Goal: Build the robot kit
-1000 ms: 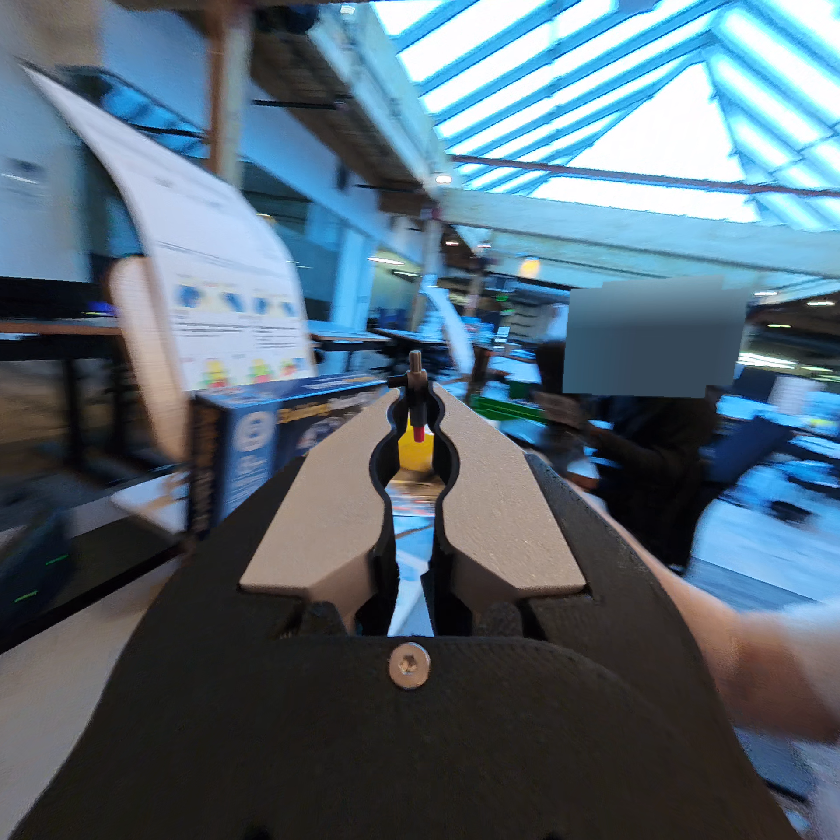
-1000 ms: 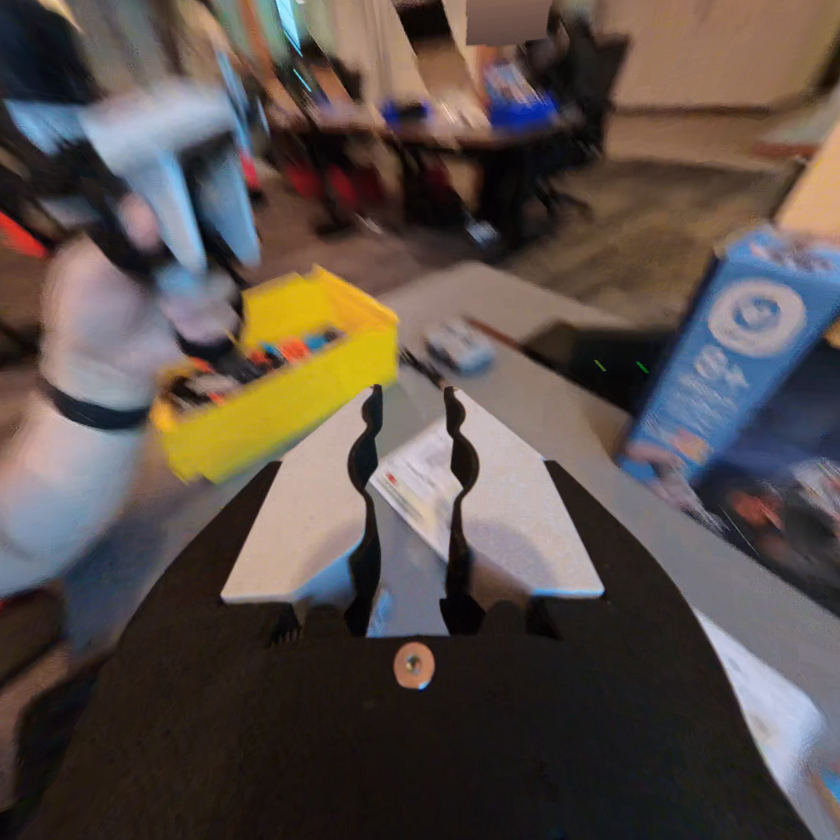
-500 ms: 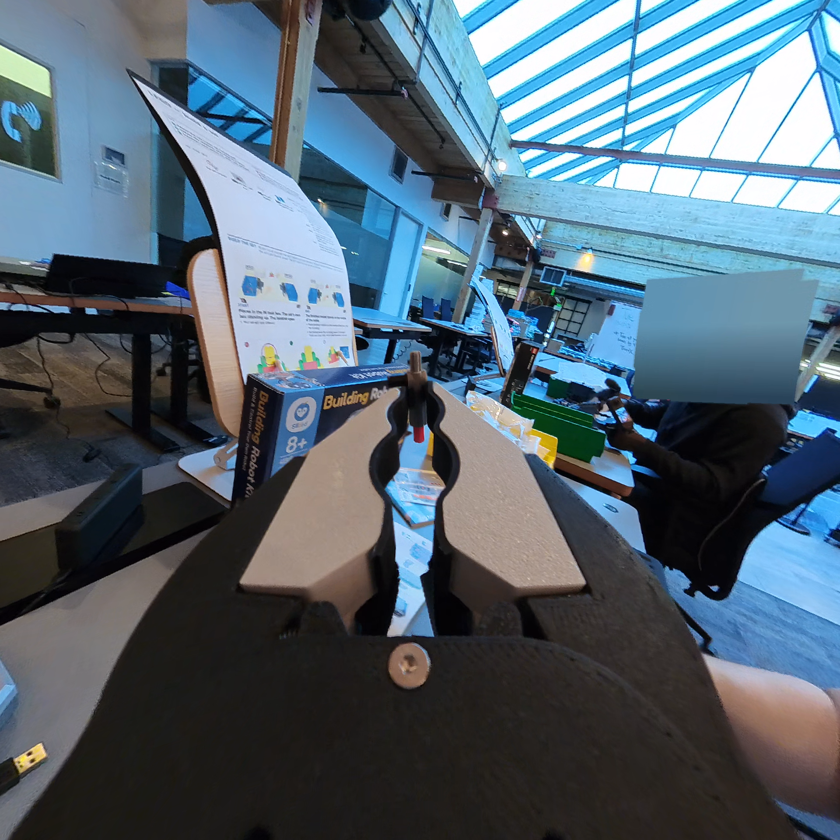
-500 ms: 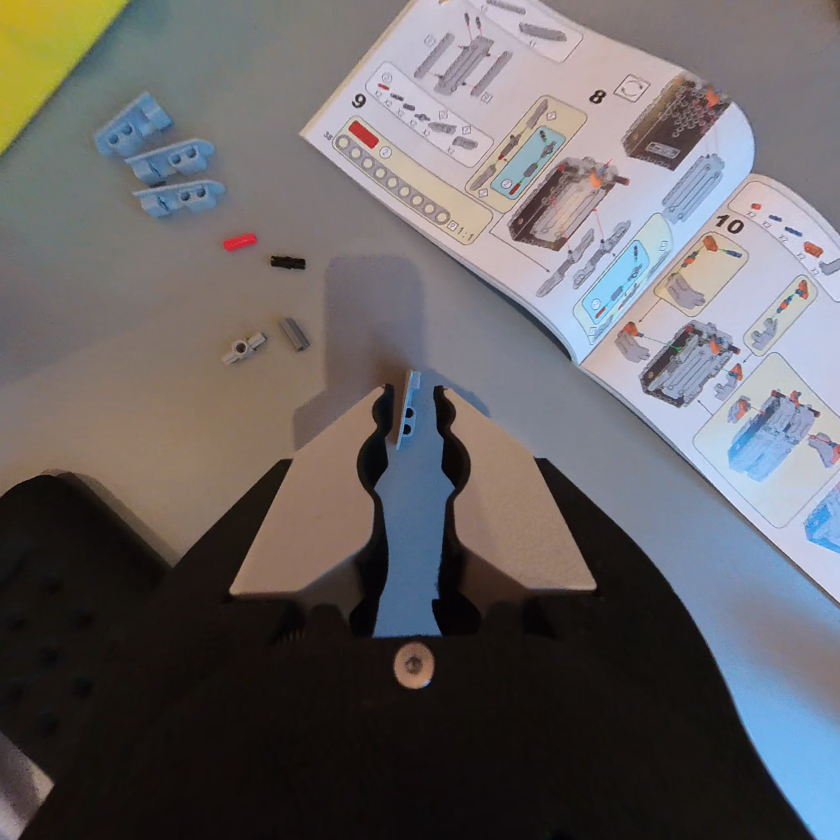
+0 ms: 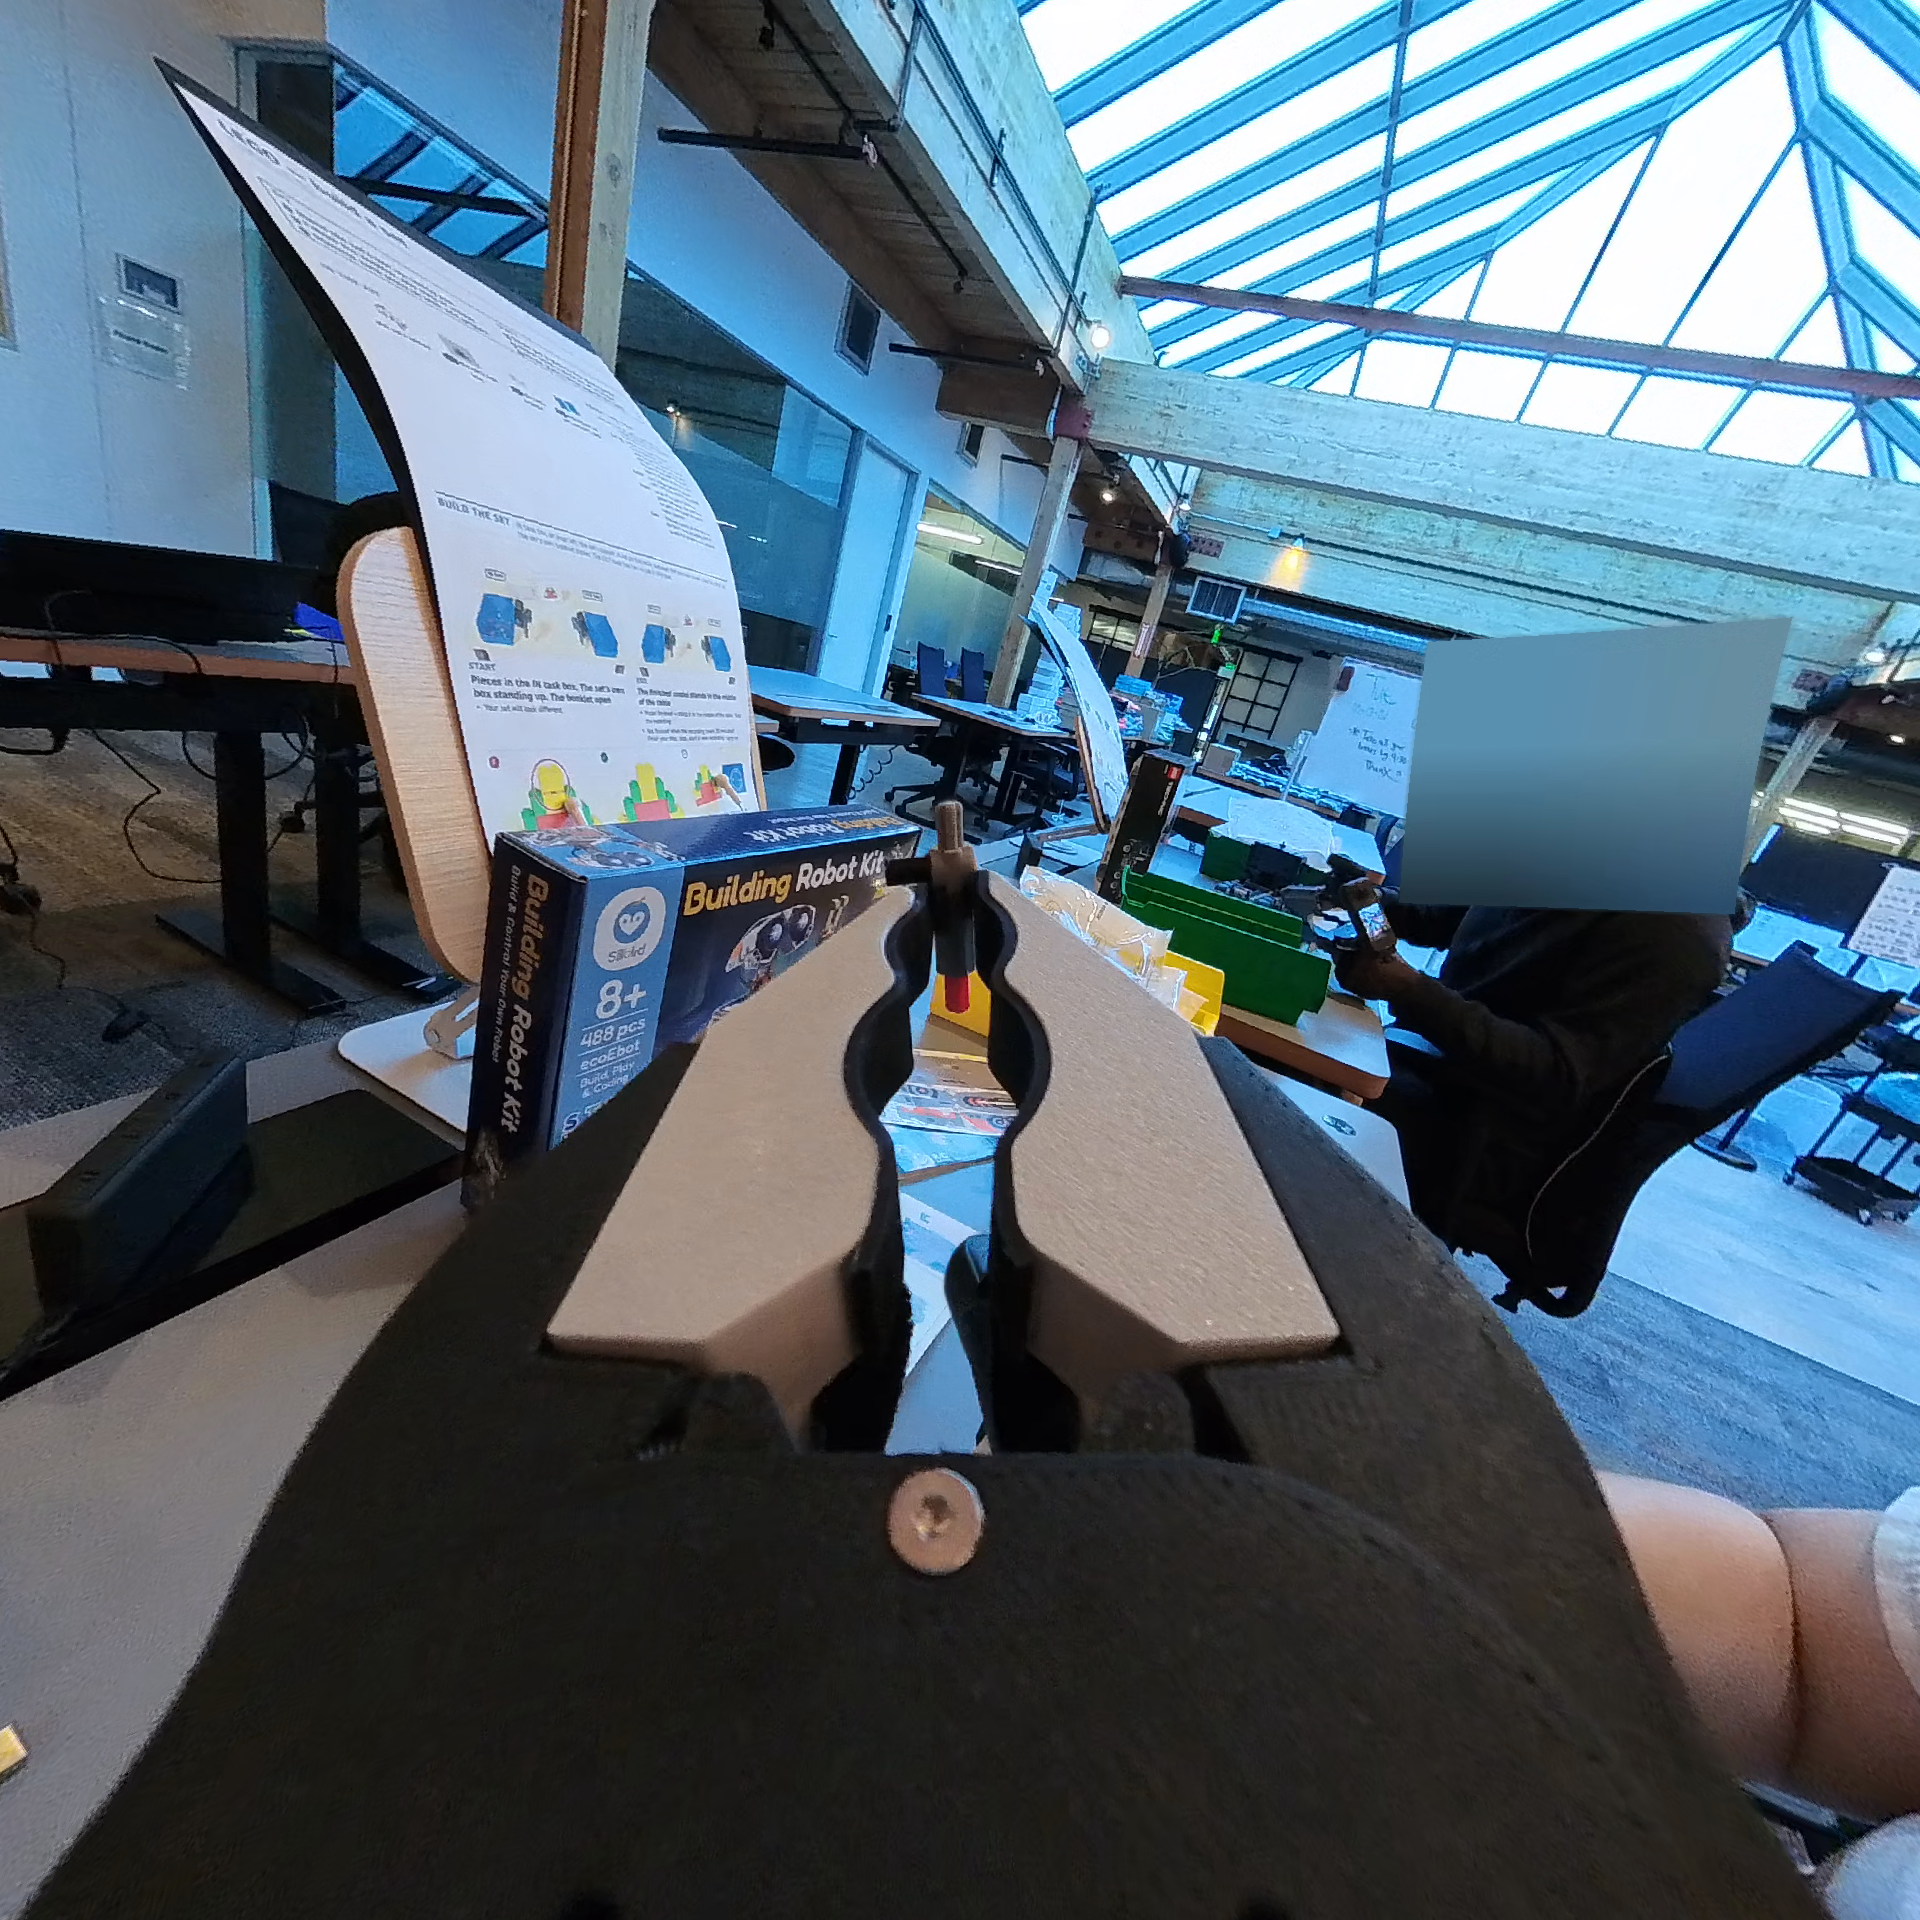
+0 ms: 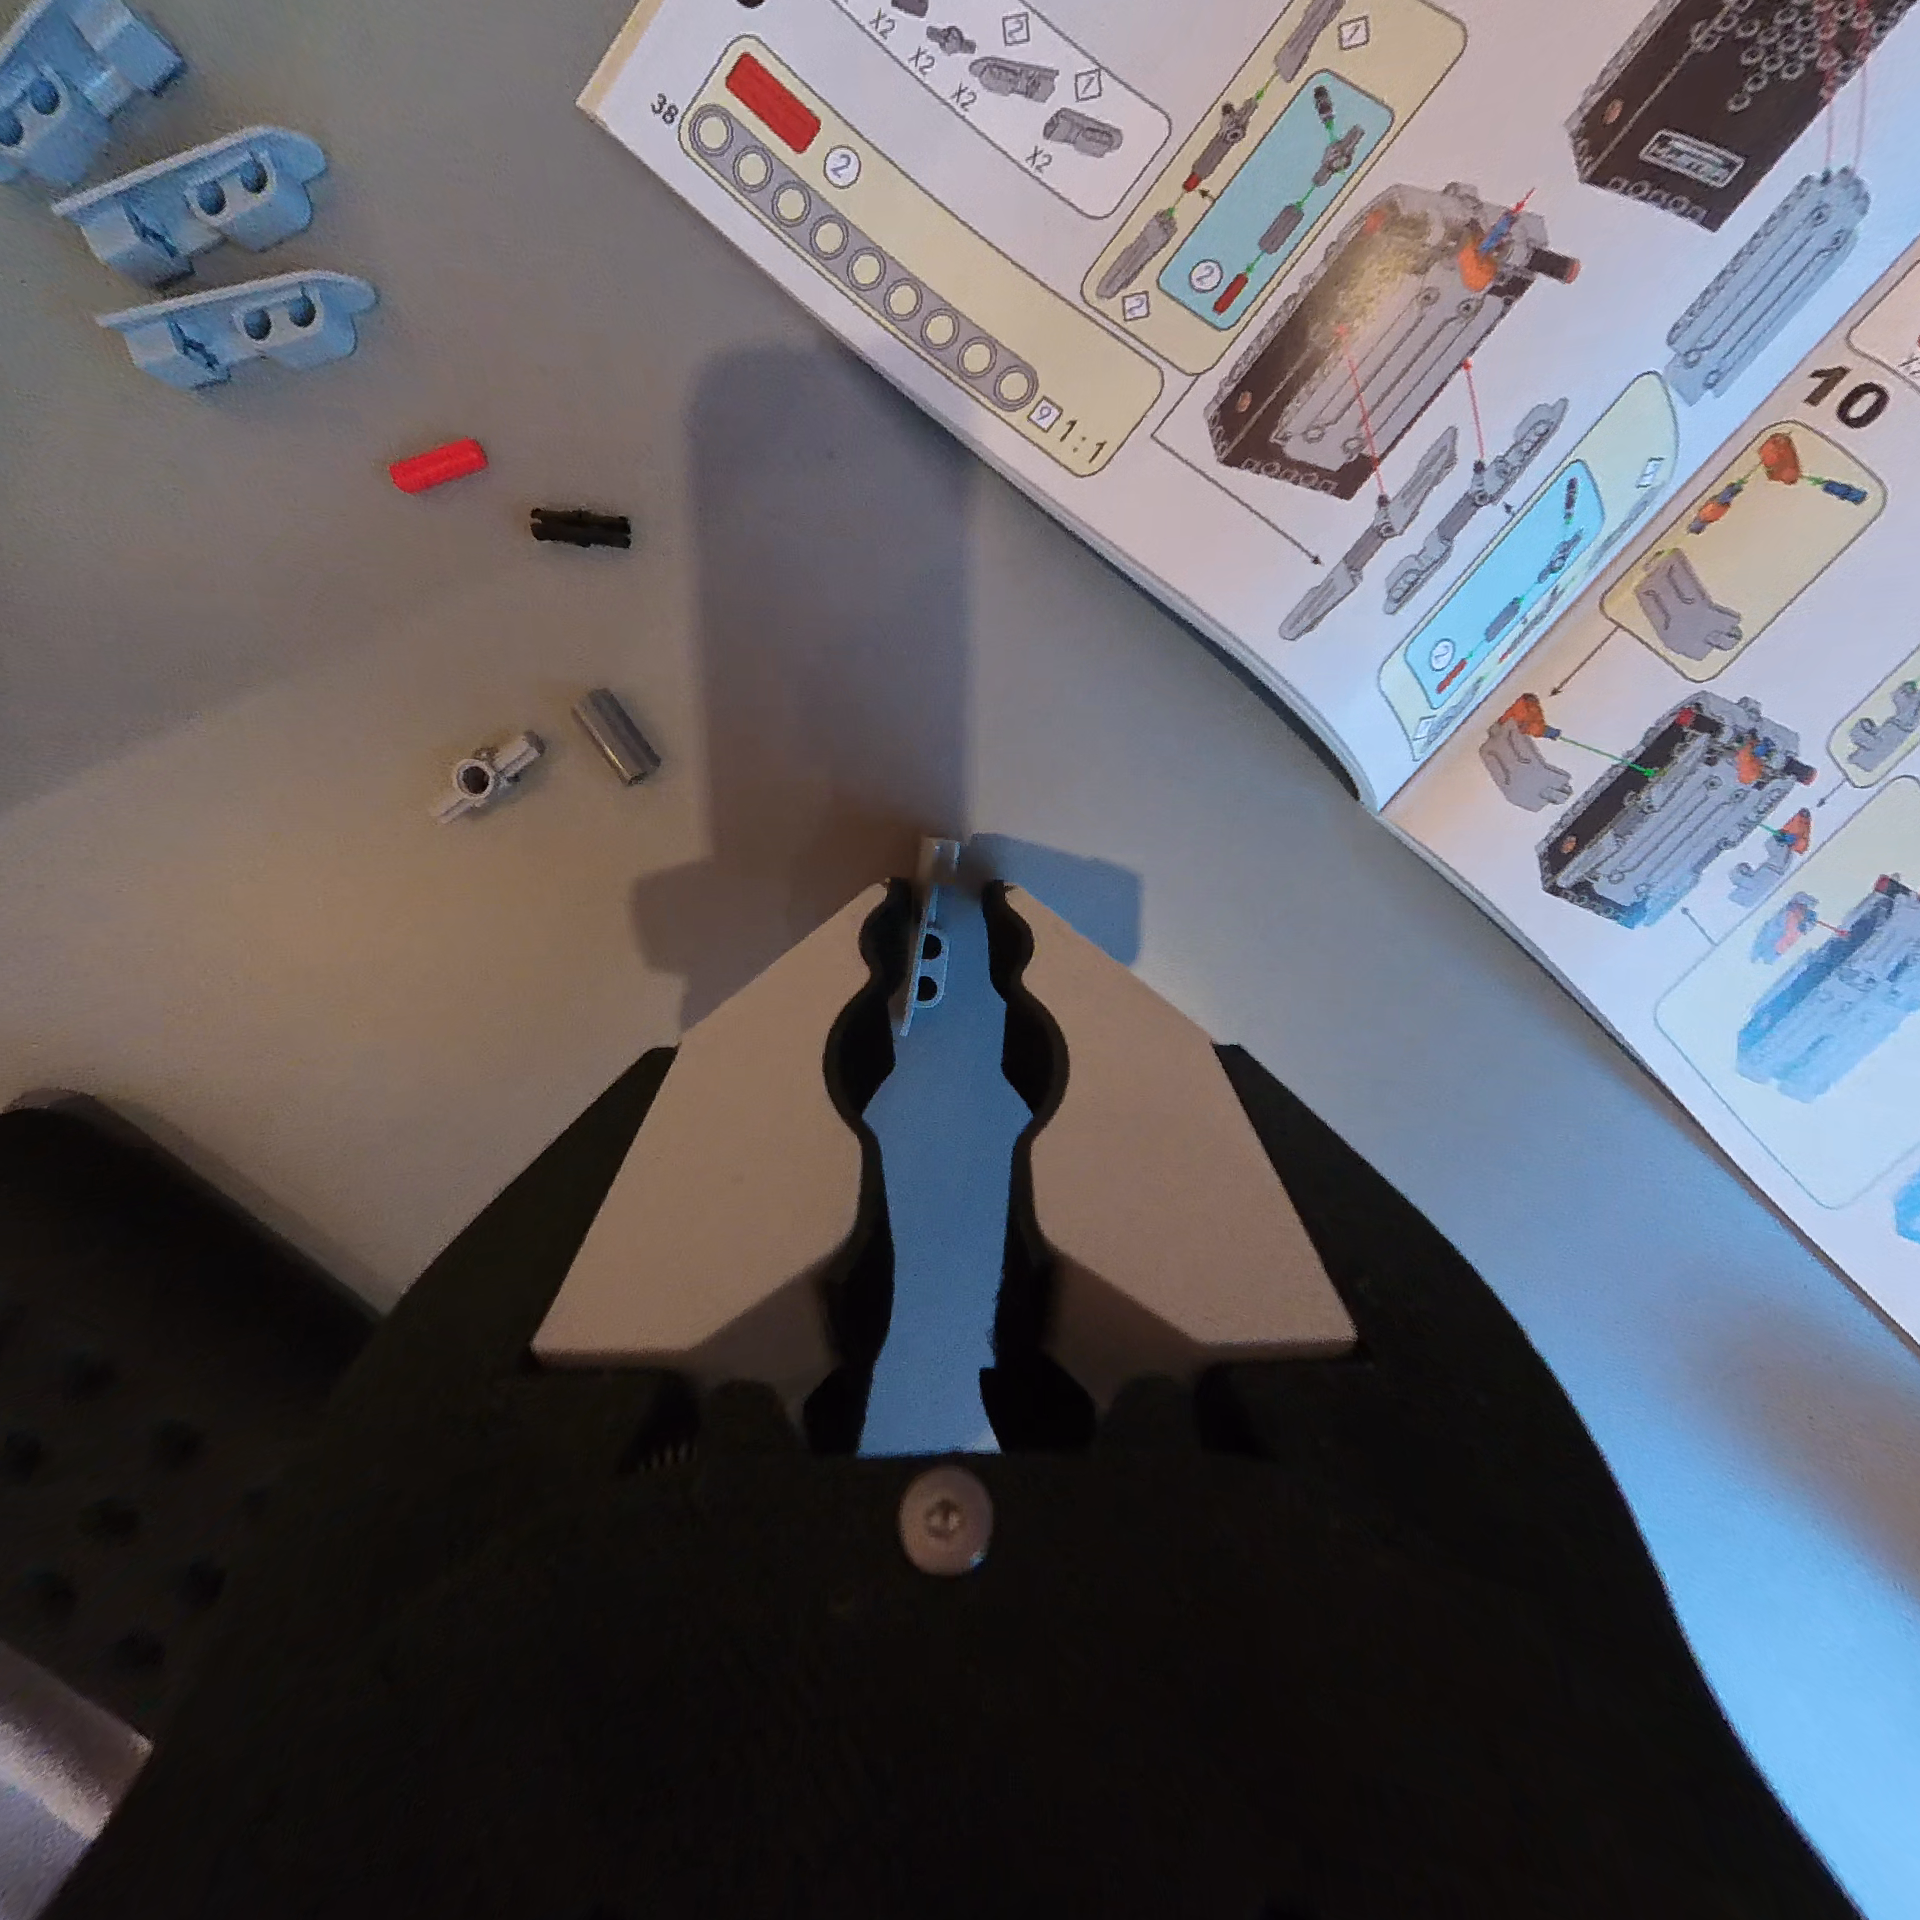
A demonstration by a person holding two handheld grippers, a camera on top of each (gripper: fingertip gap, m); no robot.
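Meanwhile left gripper (image 5: 950, 906) pinches a small pin assembly (image 5: 952, 914); right gripper (image 6: 940, 896) clamps a pale-blue piece (image 6: 935, 951).

bright skylight (image 5: 1507, 208) | wide-angle bending at edges | table (image 6: 312, 935) dimmer, perhaps slightly soft

Pale blue brackets (image 6: 234, 203), red pin (image 6: 437, 464), black connector (image 6: 579, 526), blue kit box (image 5: 665, 956), yellow bin (image 5: 1195, 1000)
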